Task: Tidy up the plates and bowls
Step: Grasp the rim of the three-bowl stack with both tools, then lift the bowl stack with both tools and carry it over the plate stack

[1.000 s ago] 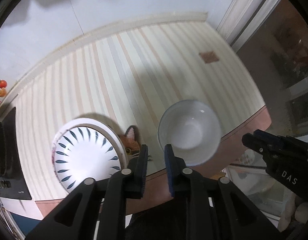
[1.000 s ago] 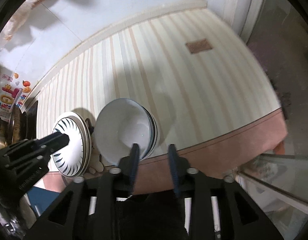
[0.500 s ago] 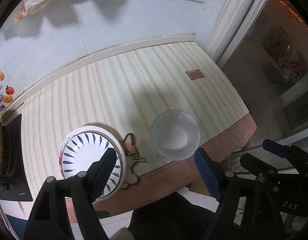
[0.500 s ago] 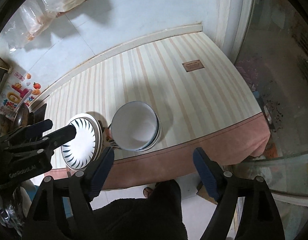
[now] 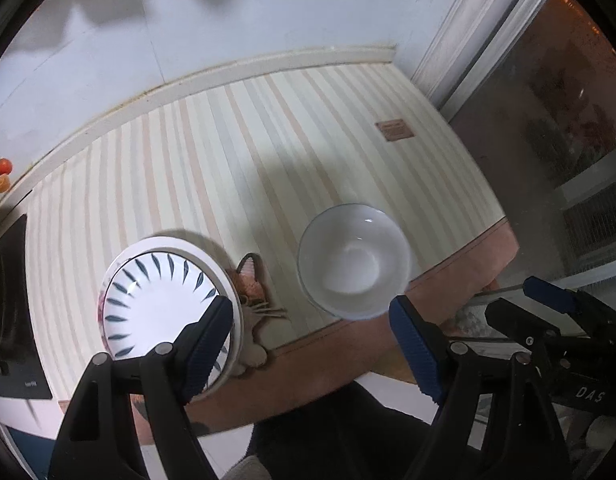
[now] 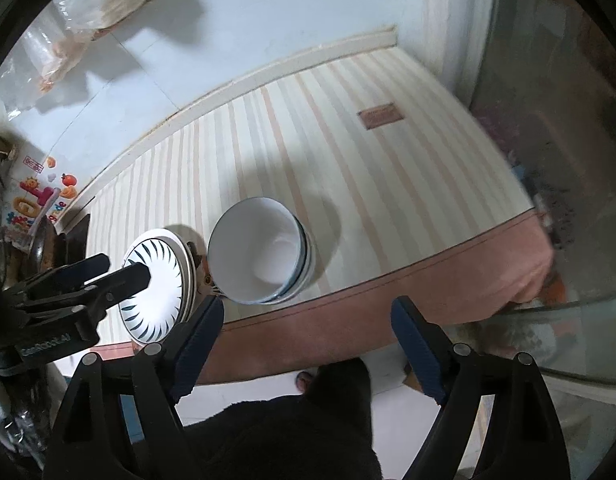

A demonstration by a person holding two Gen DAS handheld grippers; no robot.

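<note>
A stack of glossy white bowls (image 6: 264, 256), round and deep with thin dark rims, sits near the front edge of a counter (image 6: 348, 168) covered in a smooth cloth of pale cream and peach stripes. Just left of the bowls rests a stack of shallow plates (image 6: 156, 284), white with dark leaf-shaped dashes fanning round the rim. Both the left gripper (image 5: 312, 344) and the right gripper (image 6: 308, 344) hover above the bowls with ribbed blue pads spread wide and empty, the right one's jaws opening.
</note>
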